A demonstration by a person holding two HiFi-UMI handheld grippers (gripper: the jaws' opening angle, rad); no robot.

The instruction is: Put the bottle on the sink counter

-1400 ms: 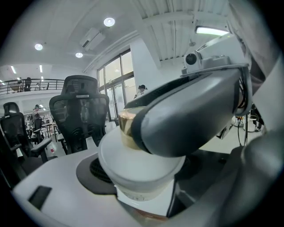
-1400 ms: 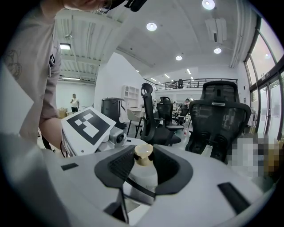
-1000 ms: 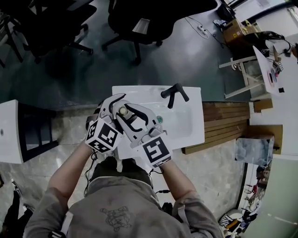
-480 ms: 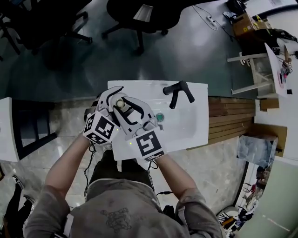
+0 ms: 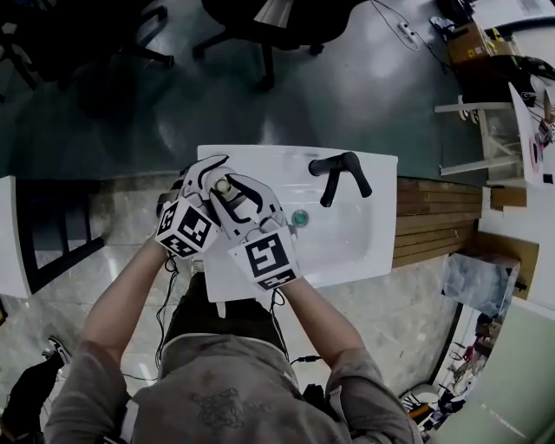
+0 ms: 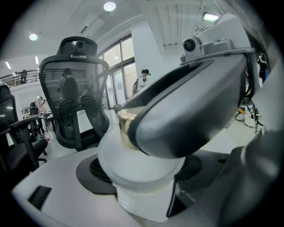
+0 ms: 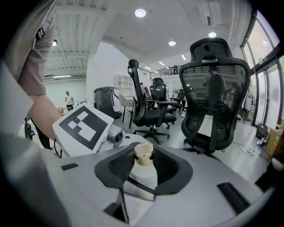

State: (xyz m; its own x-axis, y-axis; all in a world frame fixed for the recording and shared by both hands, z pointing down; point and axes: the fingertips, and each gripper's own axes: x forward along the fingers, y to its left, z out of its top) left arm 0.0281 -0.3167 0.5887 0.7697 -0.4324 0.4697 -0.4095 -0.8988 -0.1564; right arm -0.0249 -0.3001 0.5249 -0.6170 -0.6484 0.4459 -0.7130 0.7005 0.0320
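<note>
**Checker:** As you hold it now, where is item one, the bottle (image 5: 224, 185)?

**Clerk:** White body, broad shoulder, gold cap (image 7: 143, 153). You hold it upright over the left end of the white sink counter (image 5: 260, 158), beside the basin (image 5: 347, 238) and not over it. From your head view I cannot tell whether its base is on the counter or just above it.

**Checker:** Item two, your right gripper (image 7: 144, 168)?

**Clerk:** Its dark pads are clamped on the top of the bottle just under the cap, one on each side. I take this high grip to be for steadying the bottle upright.

**Checker:** Item three, your left gripper (image 6: 144, 170)?

**Clerk:** It is closed on the wide body lower down, with a pad against each flank, and it probably carries the weight. One jaw of the right gripper crosses just in front of its camera, so the two tools are crowded together round the one bottle.

**Checker:** And the surroundings?

**Clerk:** The black faucet (image 5: 338, 169) stands at the far rim, well clear of your grippers. The round drain (image 5: 300, 218) is in the basin, near your right. Wooden slats (image 5: 438, 221) lie beyond the counter's right end, and black office chairs (image 5: 260, 22) stand on the floor behind it.

**Checker:** Status?

**Clerk:** I judge it to be at the placing stage. You have the bottle where it belongs, and neither gripper has let go yet.
</note>
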